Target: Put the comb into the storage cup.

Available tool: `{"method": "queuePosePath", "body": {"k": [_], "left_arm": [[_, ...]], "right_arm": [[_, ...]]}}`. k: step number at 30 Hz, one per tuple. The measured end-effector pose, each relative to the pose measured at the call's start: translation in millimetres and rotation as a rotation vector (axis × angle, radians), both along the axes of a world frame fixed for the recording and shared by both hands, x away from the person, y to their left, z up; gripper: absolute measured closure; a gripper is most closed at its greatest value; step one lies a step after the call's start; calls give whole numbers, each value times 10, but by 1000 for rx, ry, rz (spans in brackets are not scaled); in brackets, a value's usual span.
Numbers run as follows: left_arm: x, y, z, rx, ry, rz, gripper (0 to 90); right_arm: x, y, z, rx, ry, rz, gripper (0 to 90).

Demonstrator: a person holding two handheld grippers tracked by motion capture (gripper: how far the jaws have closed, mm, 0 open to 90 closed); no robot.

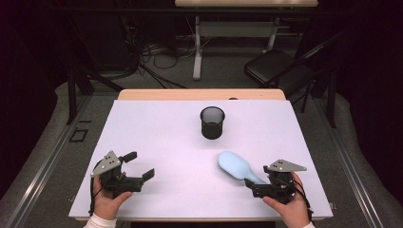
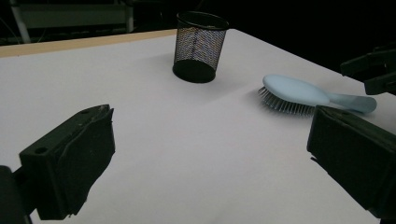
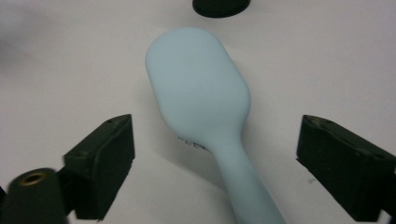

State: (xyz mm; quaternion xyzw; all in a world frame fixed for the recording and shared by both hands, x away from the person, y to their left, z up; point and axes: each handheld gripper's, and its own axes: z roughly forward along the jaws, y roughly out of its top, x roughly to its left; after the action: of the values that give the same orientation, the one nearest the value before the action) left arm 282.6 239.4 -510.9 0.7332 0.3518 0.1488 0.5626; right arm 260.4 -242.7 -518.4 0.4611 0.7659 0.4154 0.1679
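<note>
The table [image 1: 142, 123] has a pale wooden top, almost wholly covered by a white sheet [image 1: 157, 142], with a strip of wood showing along the far edge. On the sheet, a black mesh cup [image 1: 212, 122] stands upright, far of centre. A light blue hairbrush [image 1: 236, 166] lies bristles-down near the right, handle toward the near-right corner.

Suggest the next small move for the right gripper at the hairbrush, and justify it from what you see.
Probably close the right gripper on the handle of the blue hairbrush. Its jaws stand open on either side of the handle without touching it, and the brush lies bristles down on the table, short of the black mesh cup.
</note>
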Motion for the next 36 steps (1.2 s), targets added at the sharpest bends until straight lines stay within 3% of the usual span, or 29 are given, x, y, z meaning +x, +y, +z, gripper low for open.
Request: {"method": "queuePosePath", "body": {"k": [2, 24, 36], "left_arm": [[1, 0, 0, 1, 0, 0, 10], [-3, 1, 4, 2, 0, -1, 11], [-4, -8, 2, 0, -4, -1, 11]], "right_arm": [[7, -10, -2, 7, 6, 19, 0], [-3, -59, 22, -10, -8, 18, 0], [-18, -62, 49, -62, -13, 29, 0]]}}
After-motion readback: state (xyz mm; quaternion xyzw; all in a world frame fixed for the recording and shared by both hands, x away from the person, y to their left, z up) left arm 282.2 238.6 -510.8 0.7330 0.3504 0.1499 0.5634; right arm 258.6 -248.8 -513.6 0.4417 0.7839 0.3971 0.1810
